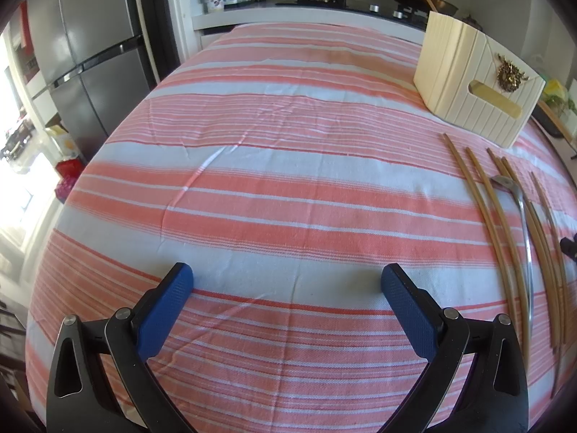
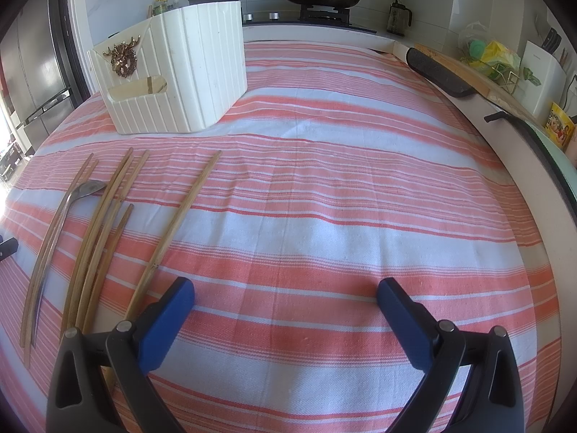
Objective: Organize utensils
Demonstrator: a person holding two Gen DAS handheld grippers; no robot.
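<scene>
Chopsticks [image 2: 104,223] and a metal spoon [image 2: 77,195] lie loose on the striped cloth [image 2: 324,216] covering the counter, near a cream ribbed holder [image 2: 187,72]. Left hand-held gripper [image 1: 286,281] and right hand-held gripper [image 2: 285,292] both hover spread wide, empty. No lettering is legible.

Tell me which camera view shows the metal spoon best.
The right wrist view shows it best: the metal spoon lies among the chopsticks with its bowl and most of its handle clear, though near the left edge. The left wrist view shows the same spoon near the right rim, strongly curved by the lens and partly crowded by chopsticks.
</scene>
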